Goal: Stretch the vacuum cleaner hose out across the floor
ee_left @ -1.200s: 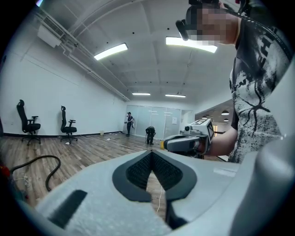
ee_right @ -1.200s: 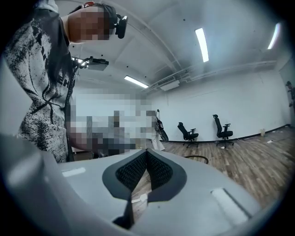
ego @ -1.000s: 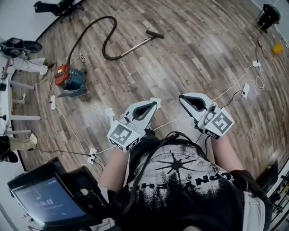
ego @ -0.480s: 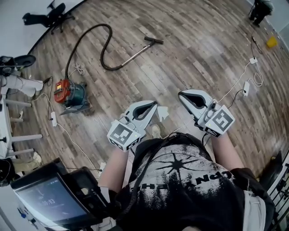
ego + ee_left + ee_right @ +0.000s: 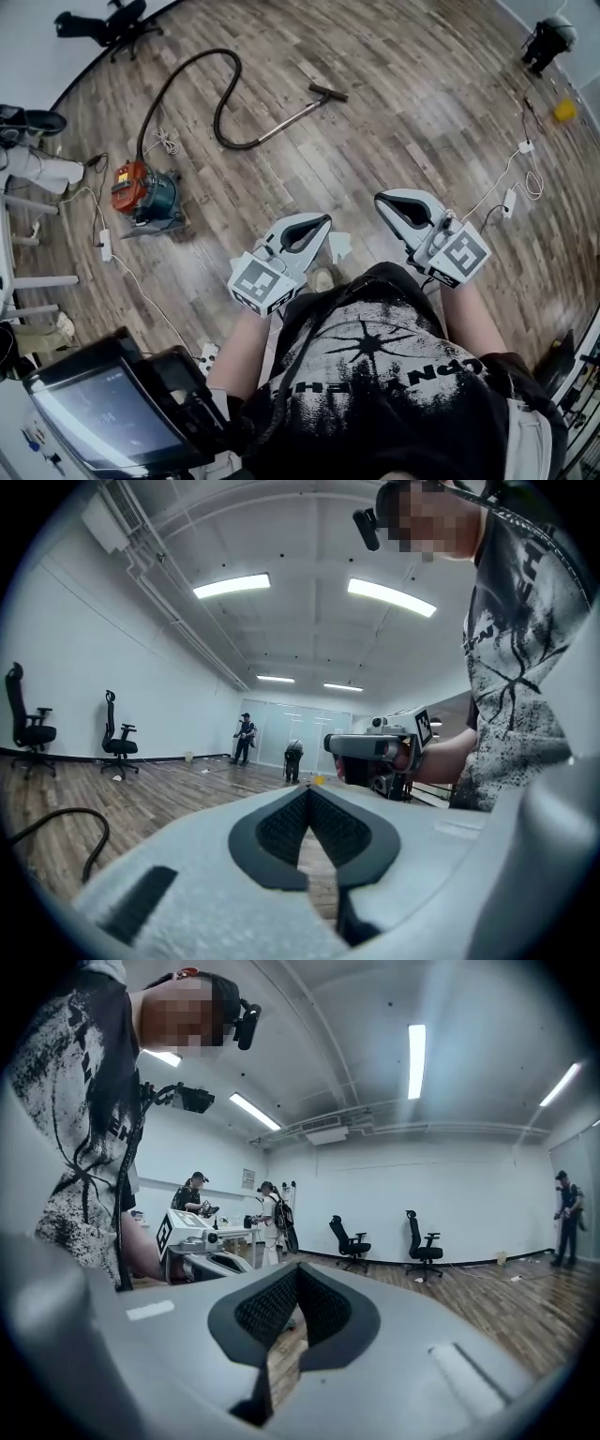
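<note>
Closest to us, the left gripper [image 5: 324, 221] and the right gripper [image 5: 381, 200] are both clenched on nothing. Their dark, finely textured pads [image 5: 281, 822] meet at the tips, and they point roughly level over the floor. Just beneath them a small white scrap of paper [image 5: 339, 246] lies on the brown wood-plank floor [image 5: 403, 112]. Thin white cables [image 5: 141, 281] and white power strips [image 5: 509, 201] trail out on either side of us.

Farther off to our left sits the orange and teal plastic vacuum canister [image 5: 142, 192]. From it the black flexible hose [image 5: 217, 114] runs away from us, arcs over and doubles back in a loop, well apart from both grippers. It joins a slim, rigid metal wand [image 5: 286, 120] that ends in a dark flat floor head [image 5: 328, 93]. Beyond that, a black office chair [image 5: 103, 23] stands by the pale wall.

We judge the stretching not yet begun, and several things could spoil it:
- The loose cables could snag our feet on the way over.
- The grippers must open before they can take the rounded hose, which may slip from narrow pads.
- A pull on the hose may simply drag the smooth canister along the planks instead of straightening the loop.
- The hose looks springy enough to curl back once we let go.
- The stiff wand could swing round and scrape the wood.
</note>
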